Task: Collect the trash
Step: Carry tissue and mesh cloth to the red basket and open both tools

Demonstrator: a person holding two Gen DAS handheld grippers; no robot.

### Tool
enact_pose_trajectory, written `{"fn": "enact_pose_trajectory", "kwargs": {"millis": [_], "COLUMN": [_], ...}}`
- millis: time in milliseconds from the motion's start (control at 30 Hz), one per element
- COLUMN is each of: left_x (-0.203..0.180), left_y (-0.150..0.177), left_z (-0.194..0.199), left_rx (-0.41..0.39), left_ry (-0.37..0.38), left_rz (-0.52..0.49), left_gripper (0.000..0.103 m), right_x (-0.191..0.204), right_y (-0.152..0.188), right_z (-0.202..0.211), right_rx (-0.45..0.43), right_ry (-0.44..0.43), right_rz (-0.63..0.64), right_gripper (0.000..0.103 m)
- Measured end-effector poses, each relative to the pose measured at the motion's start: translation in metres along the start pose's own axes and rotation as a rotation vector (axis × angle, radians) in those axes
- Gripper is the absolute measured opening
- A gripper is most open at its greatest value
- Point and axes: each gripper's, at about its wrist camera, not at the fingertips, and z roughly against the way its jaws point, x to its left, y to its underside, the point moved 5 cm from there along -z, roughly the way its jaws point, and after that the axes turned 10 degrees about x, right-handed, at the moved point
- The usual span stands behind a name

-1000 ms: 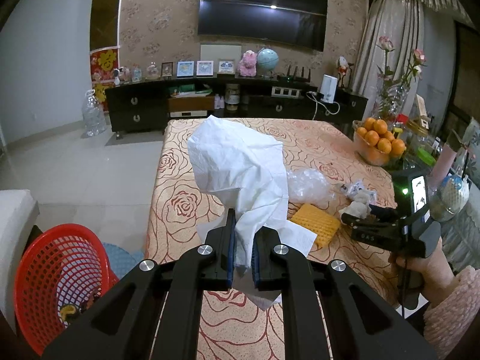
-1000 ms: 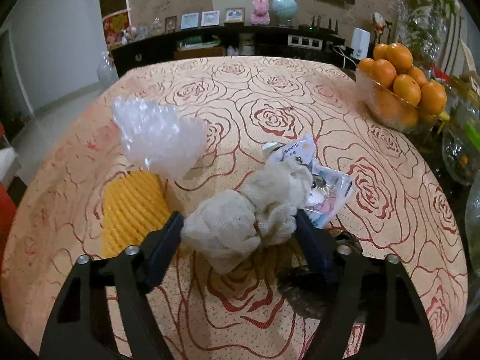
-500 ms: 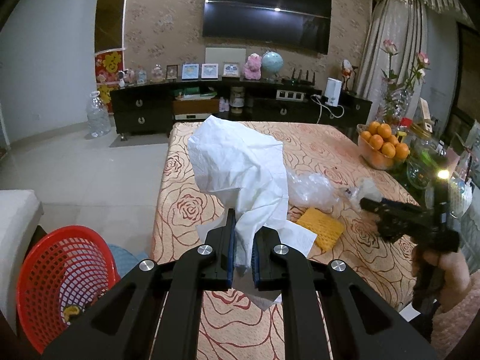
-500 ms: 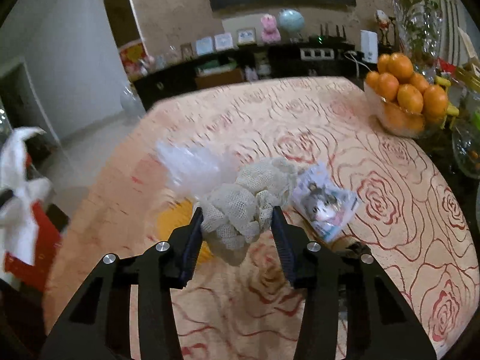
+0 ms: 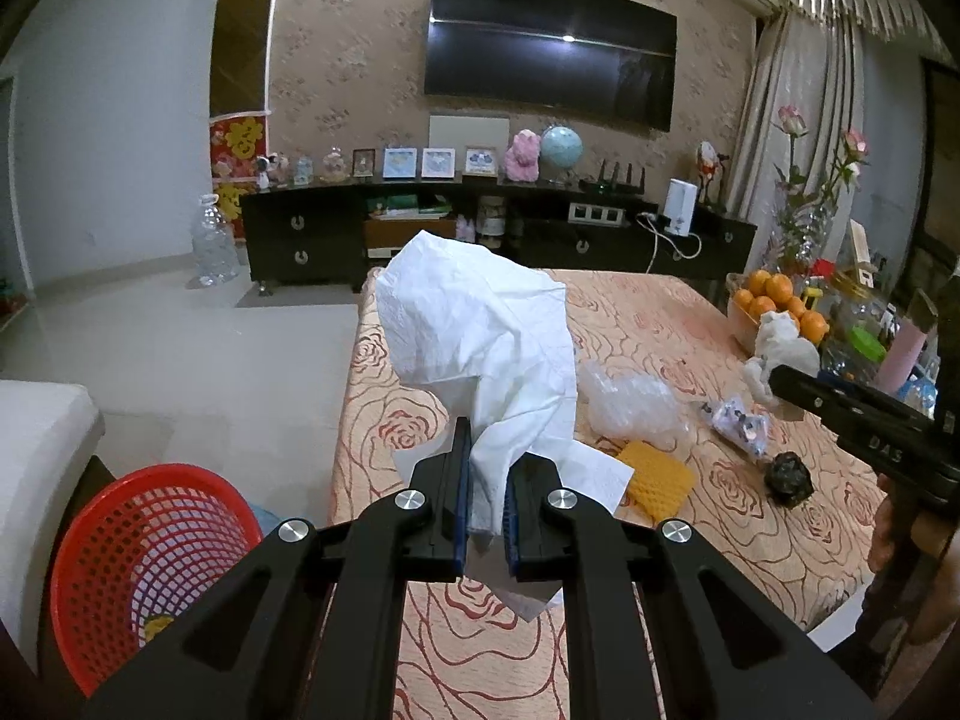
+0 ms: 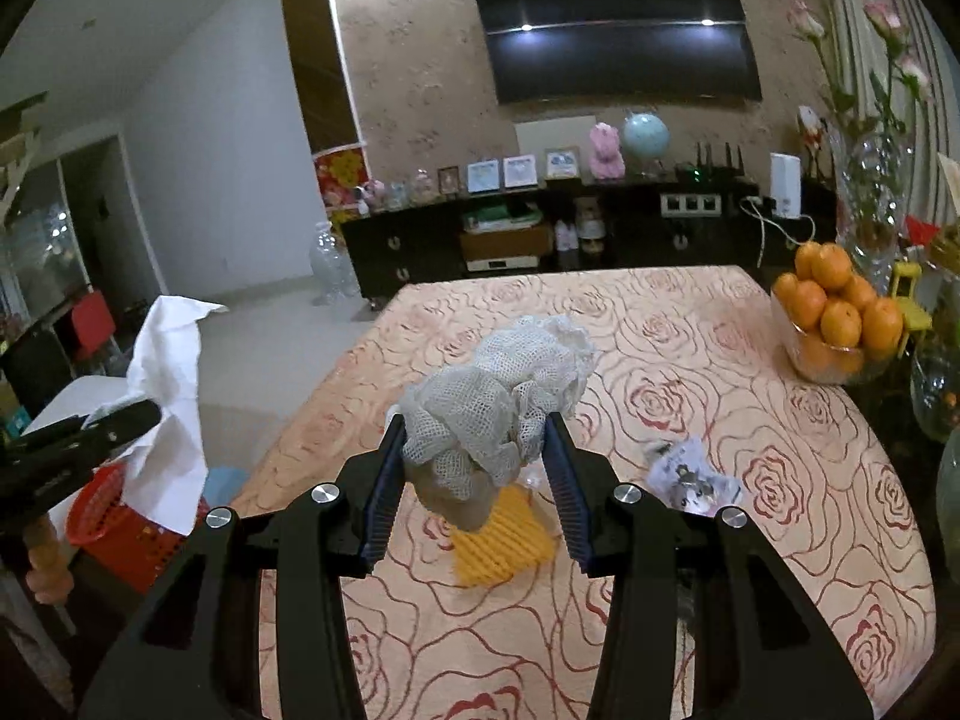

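Now carrying two pieces of trash toward the red basket (image 5: 150, 564) on the floor beside the near left corner of the table (image 5: 654, 324). Left gripper (image 5: 483, 531) clamped tight on a white tissue (image 5: 480, 348), most of it billowing above the jaws, a loose flap trailing below. Right gripper (image 6: 474, 483) closed on a wad of mesh cloth (image 6: 498, 402), held clear above the tablecloth, jaws pinching its lower part, not its bulk. Still lying on the table: a crinkled clear plastic bag (image 5: 630, 408), a yellow sponge (image 6: 501, 540), a printed wrapper (image 6: 690, 474) and a small dark lump (image 5: 789, 477).

Best done by bringing each gripper right above the basket mouth before releasing, low enough that the light tissue cannot drift past the rim. Worth dropping one at a time, keeping the two tools apart. Worth holding both grips firm on the way, since the cloth likely sags and could slip.
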Motion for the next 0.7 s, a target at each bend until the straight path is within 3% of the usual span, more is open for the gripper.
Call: {"fn": "enact_pose_trajectory", "kwargs": {"millis": [700], "left_x": [0.048], "left_y": [0.001], "left_z": [0.019], "left_rx": [-0.026], "left_ry": [-0.083], "left_rz": [0.082], "left_gripper": [0.008], "right_x": [0.067], "right_y": [-0.013], "right_z": [-0.009], "right_rx": [0.001], "right_ry": [-0.074], "right_rz": [0.117], "right_gripper": [0.044]}}
